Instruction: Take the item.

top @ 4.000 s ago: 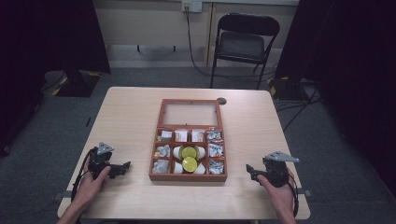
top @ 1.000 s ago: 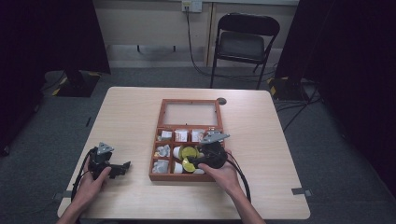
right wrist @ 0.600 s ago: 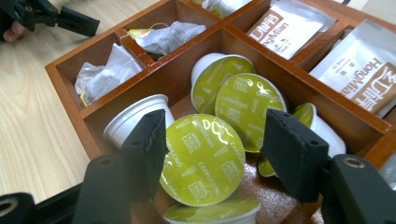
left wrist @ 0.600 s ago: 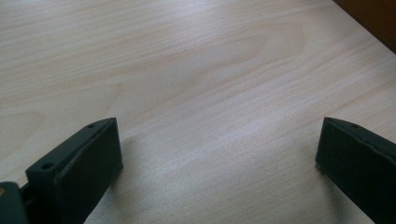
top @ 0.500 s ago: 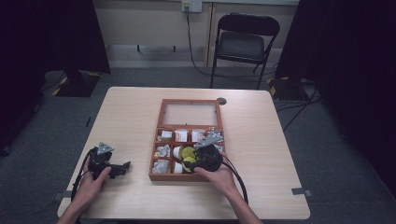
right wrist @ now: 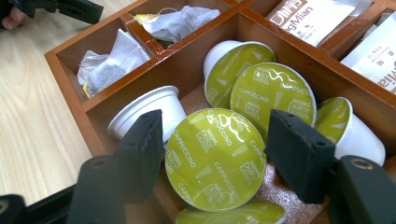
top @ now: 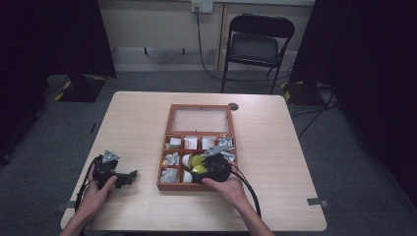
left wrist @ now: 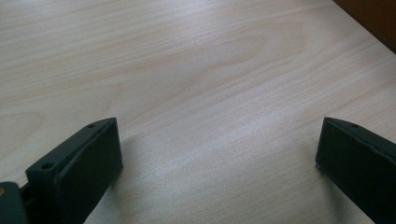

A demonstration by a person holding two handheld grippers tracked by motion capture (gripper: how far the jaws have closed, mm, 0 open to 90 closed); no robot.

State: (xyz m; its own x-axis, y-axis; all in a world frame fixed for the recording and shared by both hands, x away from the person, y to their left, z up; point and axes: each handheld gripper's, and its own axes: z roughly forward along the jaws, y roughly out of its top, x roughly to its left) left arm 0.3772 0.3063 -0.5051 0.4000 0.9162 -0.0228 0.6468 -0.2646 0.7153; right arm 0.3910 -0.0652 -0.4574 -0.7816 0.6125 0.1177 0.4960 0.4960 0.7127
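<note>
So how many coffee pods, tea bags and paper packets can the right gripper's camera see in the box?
Coffee pods: 6
Tea bags: 2
Paper packets: 2
Total: 10

Lowest capsule (right wrist: 232, 215) (cut off below)

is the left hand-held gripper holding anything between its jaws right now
No, the left hand-held gripper stands wide open over the bare wooden table, nothing between its jaws.
</note>
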